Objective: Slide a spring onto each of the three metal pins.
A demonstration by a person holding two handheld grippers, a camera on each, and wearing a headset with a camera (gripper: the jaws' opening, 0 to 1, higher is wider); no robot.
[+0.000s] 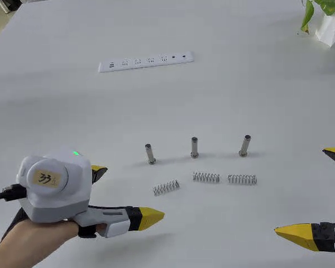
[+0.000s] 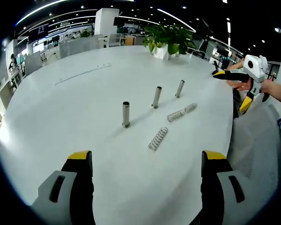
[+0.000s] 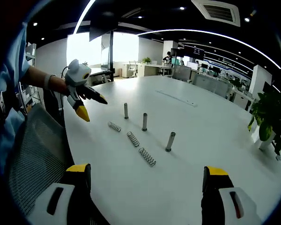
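While each claw's jaws stand wide apart and grip nothing, the left claw point(image 1: 125, 192) hovers near-left over the worktop point(image 1: 56, 111) and the right claw point(image 1: 310, 190) near-right. Between them the left spring point(image 1: 166, 187), middle spring point(image 1: 206, 177) and right spring point(image 1: 242, 179) lie flat. Each is just near of the upright left pin point(image 1: 150, 153), middle pin point(image 1: 194, 147) and right pin point(image 1: 244, 145). A power strip point(image 1: 145, 61) lies far beyond.

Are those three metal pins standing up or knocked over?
Upright: all three pins stand on their bases on the table, bare, with the springs lying beside them.
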